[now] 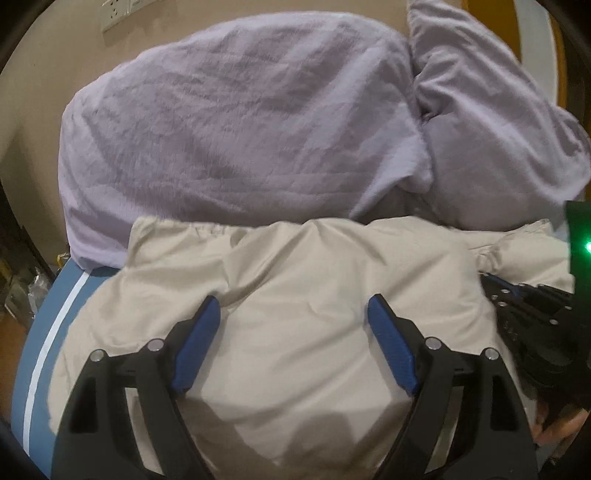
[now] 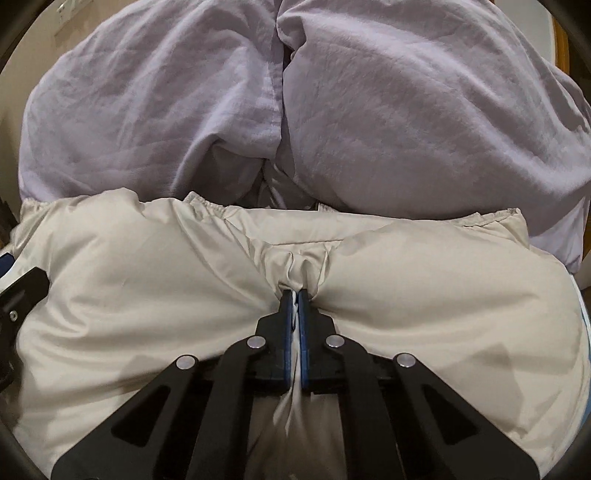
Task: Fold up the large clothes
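Note:
A puffy cream jacket [image 1: 303, 325] lies on the bed in front of me; it also fills the right wrist view [image 2: 147, 266]. My left gripper [image 1: 293, 314] is open, its blue-padded fingers spread wide just above the jacket, holding nothing. My right gripper [image 2: 294, 295] is shut on a pinched fold of the jacket's fabric, which bunches up between the pads. The right gripper's black body [image 1: 532, 321] shows at the right edge of the left wrist view.
A rumpled lilac duvet [image 1: 236, 129] and a lilac pillow [image 1: 491, 122] are piled behind the jacket. A blue sheet with a white stripe [image 1: 51, 332] shows at the left. A beige wall with a socket plate [image 1: 116, 13] stands behind.

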{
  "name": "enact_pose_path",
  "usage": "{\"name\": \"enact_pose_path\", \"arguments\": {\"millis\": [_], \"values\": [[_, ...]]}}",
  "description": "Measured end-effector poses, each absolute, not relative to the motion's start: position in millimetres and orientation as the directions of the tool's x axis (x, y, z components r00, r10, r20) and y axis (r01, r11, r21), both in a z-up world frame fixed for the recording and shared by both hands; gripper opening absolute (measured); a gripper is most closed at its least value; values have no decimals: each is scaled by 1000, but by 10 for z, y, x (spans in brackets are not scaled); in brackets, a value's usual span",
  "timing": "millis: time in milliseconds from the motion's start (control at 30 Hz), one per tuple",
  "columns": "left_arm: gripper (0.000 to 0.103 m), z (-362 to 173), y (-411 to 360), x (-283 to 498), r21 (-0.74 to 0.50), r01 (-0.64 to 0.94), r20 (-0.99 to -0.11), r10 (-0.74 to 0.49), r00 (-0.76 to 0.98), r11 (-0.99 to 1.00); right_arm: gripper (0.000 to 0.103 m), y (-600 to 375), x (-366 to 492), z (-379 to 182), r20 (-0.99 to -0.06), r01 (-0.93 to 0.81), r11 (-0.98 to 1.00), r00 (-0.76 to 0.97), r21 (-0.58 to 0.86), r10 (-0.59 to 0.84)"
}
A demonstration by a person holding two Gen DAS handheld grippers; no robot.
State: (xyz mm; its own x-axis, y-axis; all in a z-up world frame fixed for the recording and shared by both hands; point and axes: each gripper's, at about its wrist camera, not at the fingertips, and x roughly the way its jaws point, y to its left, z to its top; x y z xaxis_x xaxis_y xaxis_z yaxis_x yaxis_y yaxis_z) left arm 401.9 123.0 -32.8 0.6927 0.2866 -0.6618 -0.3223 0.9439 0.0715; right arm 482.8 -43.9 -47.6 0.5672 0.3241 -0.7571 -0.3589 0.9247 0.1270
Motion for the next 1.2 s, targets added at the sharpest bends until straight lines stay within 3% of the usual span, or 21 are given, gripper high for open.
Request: {"name": "enact_pose_path", "arguments": {"millis": [267, 1033, 1200], "values": [[89, -583, 1466, 4305, 16, -388, -700, 288, 654, 921, 4, -415, 4934, -563, -755, -345, 928, 569, 142, 327], [99, -788, 1464, 4533, 25, -405, -679, 313, 664, 914, 7, -522, 4858, -612, -754, -330, 930, 567, 162, 333], [99, -795, 1499, 4433, 3, -393, -657, 298, 693, 919, 13, -576, 4813, -536, -750, -338, 927, 569, 160, 337]]}}
